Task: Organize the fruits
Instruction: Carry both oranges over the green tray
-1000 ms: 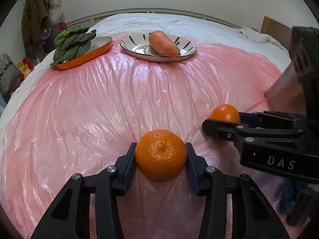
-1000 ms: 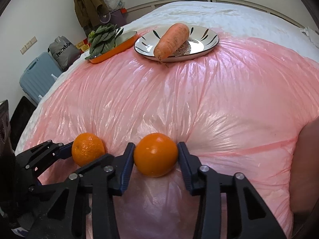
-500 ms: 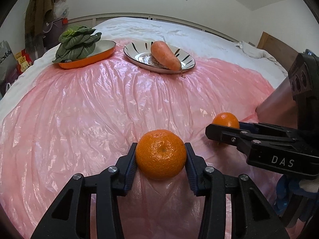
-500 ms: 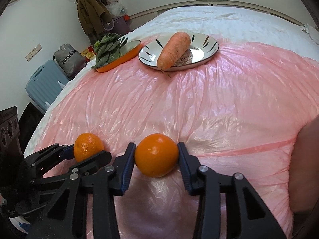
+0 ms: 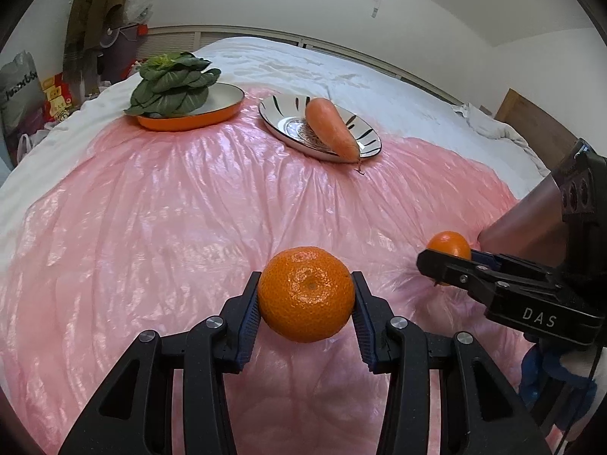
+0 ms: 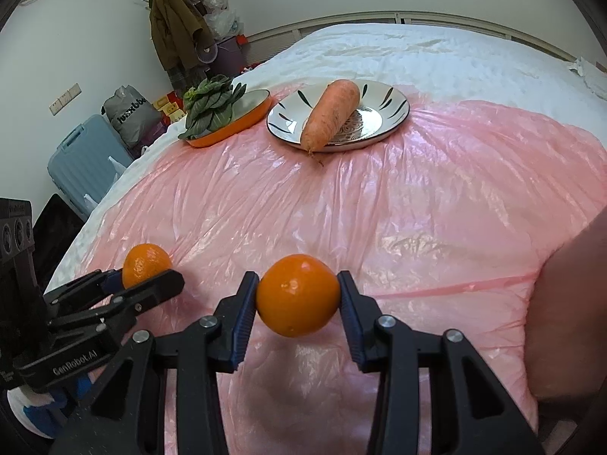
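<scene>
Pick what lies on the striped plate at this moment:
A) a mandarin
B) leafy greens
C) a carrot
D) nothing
C: a carrot lies across the striped plate; the leafy greens sit in the orange dish beside it, and each gripper holds its own mandarin.

A plastic sheet (image 5: 159,235) covers the bed (image 5: 303,68). At its far edge, leafy greens (image 5: 172,85) lie in a dish (image 5: 220,112) on the left; a carrot (image 5: 330,129) lies on a plate (image 5: 280,125) just beside, right. Nearer, two oranges, one (image 5: 307,294) left of the other (image 6: 297,295), sit between gripper pads.
</scene>
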`<act>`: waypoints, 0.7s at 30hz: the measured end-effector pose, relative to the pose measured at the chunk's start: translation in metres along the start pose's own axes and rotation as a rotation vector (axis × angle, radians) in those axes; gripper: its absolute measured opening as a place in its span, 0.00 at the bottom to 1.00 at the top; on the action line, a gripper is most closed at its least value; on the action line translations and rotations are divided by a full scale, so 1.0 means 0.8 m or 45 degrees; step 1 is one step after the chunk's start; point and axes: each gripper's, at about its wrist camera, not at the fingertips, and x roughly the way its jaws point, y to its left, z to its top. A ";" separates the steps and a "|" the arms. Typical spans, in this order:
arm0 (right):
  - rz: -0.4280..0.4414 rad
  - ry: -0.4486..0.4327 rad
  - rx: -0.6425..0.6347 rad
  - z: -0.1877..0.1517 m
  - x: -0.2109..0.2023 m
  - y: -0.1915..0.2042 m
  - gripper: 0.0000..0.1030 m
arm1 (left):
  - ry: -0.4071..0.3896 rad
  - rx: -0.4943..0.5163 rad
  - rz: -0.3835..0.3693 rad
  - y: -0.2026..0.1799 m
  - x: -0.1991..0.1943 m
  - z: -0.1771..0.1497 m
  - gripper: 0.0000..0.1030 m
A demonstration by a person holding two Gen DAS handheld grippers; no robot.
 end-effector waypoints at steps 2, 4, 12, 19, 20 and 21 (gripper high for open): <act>-0.007 0.003 -0.005 -0.002 -0.003 0.001 0.64 | -0.001 -0.001 0.011 0.002 -0.005 -0.002 0.38; -0.014 0.008 -0.009 -0.006 -0.007 0.001 0.64 | 0.000 -0.007 0.017 0.004 -0.009 -0.004 0.38; -0.025 0.022 -0.026 -0.025 -0.026 0.009 0.64 | -0.005 0.008 0.043 0.000 -0.034 -0.011 0.38; -0.034 0.021 -0.061 -0.052 -0.058 0.023 0.64 | -0.006 0.075 0.114 -0.022 -0.064 -0.027 0.38; -0.038 0.023 -0.074 -0.057 -0.063 0.026 0.64 | -0.007 0.084 0.119 -0.027 -0.069 -0.030 0.38; -0.042 0.025 -0.087 -0.062 -0.069 0.030 0.64 | -0.008 0.094 0.121 -0.032 -0.074 -0.033 0.38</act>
